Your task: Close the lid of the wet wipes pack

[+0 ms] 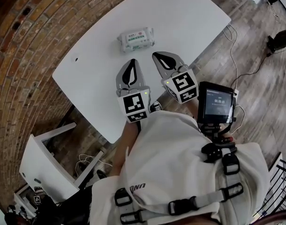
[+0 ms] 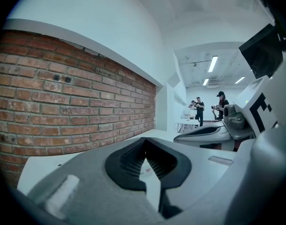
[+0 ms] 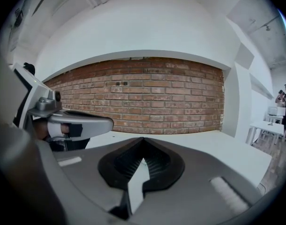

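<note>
White-green wet wipes pack [image 1: 136, 39] (lying flat)

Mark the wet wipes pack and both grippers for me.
wet wipes pack [image 1: 136, 39], head view, middle of its top face.
left gripper [image 1: 132, 62], head view, at its closed tips.
right gripper [image 1: 155, 56], head view, at its closed tips.

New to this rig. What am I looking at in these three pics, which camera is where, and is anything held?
There is no robot here. A person wears a head camera and holds a two-jaw gripper in each hand. The head view looks down on the left gripper and the right gripper above a white table. The other two pictures come from cameras riding on each gripper, looking along its jaws. Both pairs of jaws are together with nothing between them. A wet wipes pack lies on the table just ahead. Its lid is too small to judge.
</note>
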